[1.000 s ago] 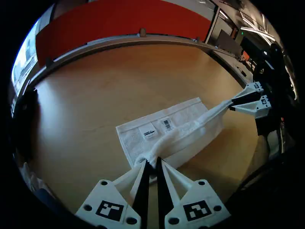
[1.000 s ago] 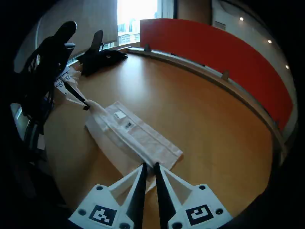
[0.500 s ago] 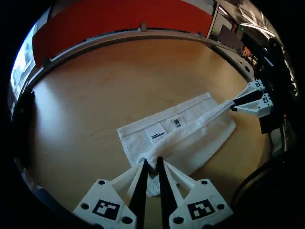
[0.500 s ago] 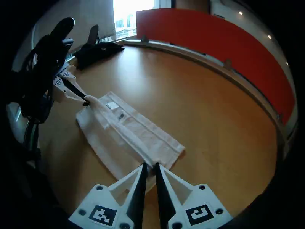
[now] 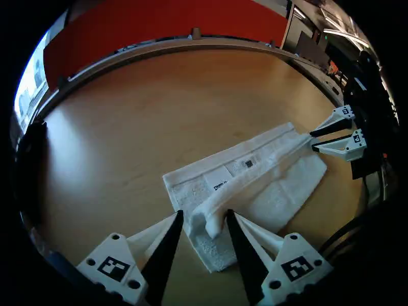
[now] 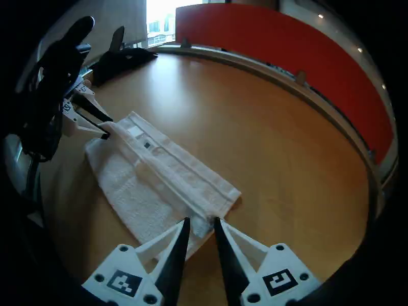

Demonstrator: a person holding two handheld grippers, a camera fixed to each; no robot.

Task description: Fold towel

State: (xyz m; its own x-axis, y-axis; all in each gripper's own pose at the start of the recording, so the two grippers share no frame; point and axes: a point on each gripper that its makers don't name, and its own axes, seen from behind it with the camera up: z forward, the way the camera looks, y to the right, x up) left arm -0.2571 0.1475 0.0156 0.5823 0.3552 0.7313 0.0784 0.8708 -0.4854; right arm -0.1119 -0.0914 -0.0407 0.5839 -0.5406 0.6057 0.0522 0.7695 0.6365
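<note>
Looking down my left gripper (image 5: 204, 214), I see its jaws spread wide. The raised ridge of the white towel (image 5: 265, 194) lies loose between them, pinched by neither finger. My right gripper (image 6: 201, 220) sits low at the opposite short end with its jaws parted too; the towel's corner lies just between the tips, unclamped.

The towel lies on the desk (image 5: 143, 112), turned over along its length. The turned edge runs as a rumpled ridge down the middle, short of the far long edge, where a strip with the sewn label (image 5: 224, 181) lies uncovered. I judge the first lengthwise fold as laid but untidy. Flattening that ridge, squaring the edges and at least one crosswise fold look left to do.

Beyond the towel, the desk is pale glossy wood with a curved grey rim. Behind the rim stands a red partition (image 5: 153, 20). Farther off there is a bright window (image 6: 158, 23), with what I take for dark chair backs (image 6: 120, 41) beside it.
</note>
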